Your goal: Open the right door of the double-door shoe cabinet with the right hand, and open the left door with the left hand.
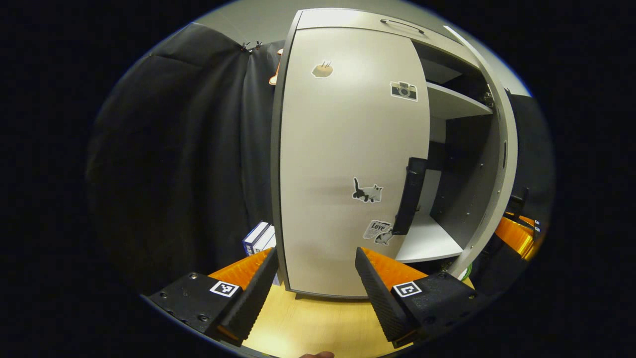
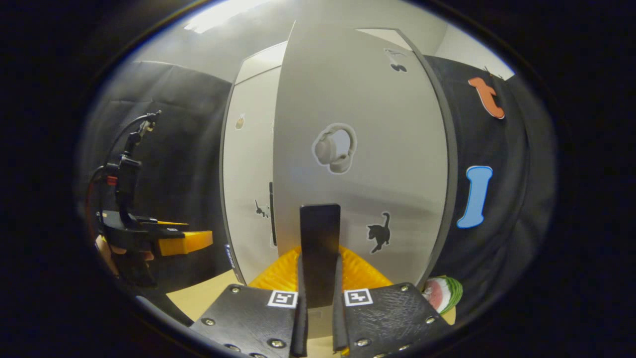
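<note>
Left gripper view: your left gripper (image 1: 315, 278) has its fingers spread wide, nothing between them, ribbed pads facing each other over the pale wooden floor (image 1: 308, 323). Just ahead stands the shoe cabinet's left door (image 1: 348, 164), shut, a flat matte grey panel with a rounded fisheye bow, carrying a camera sticker (image 1: 403, 90) up high and a cat sticker (image 1: 367, 192) lower down. Its dark bar handle (image 1: 410, 196) runs upright along the door's right edge. To the right of that the right door (image 1: 497, 164) stands swung out, seen edge-on, with smooth white shelves (image 1: 454, 102) showing inside (upper and lower).

Right gripper view: your other tool sits far left, in a hand (image 2: 112, 251), apart from the cabinet. Centre frame, your right gripper (image 2: 318, 303) has its fingers closed tight on the right door's handle (image 2: 320, 248), a flat dark upright bar; both pads press its sides. The door panel behind it is plain grey with a headphones sticker (image 2: 335, 148) and a black cat sticker (image 2: 379, 231). A watermelon-patterned object (image 2: 442, 293) lies low right.
</note>
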A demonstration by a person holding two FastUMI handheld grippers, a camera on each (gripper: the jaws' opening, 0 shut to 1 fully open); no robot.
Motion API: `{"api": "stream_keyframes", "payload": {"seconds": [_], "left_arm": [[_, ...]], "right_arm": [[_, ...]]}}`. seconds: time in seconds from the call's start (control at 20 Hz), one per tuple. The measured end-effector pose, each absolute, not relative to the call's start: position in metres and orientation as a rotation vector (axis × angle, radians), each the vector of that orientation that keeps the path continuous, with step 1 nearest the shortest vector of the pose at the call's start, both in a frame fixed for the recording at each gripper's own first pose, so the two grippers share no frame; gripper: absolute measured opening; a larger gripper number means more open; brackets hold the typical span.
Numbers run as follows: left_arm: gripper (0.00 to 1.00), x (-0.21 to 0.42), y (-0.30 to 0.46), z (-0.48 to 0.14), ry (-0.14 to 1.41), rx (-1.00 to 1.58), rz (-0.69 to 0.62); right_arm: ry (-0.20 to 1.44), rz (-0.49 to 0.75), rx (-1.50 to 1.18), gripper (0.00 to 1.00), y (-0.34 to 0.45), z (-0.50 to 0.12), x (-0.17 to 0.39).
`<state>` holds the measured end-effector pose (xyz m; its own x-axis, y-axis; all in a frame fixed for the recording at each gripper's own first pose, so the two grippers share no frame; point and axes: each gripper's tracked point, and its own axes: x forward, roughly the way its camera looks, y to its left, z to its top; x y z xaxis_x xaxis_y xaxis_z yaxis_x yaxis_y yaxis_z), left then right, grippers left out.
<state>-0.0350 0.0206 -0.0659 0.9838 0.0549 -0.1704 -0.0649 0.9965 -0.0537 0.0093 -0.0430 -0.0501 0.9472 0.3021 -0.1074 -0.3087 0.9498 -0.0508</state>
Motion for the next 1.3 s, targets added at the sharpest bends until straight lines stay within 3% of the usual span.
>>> {"api": "stream_keyframes", "payload": {"seconds": [0.7,1.3], "left_arm": [[0.97,-0.033,-0.018,-0.073,0.177,-0.059,-0.033],[0.97,-0.023,-0.061,-0.071,0.168,-0.041,-0.117]], "right_arm": [[0.089,0.215,-0.054,0.19,-0.085,-0.048,-0.020],[0.133,0.038,-0.061,0.18,-0.140,-0.059,-0.043]]}}
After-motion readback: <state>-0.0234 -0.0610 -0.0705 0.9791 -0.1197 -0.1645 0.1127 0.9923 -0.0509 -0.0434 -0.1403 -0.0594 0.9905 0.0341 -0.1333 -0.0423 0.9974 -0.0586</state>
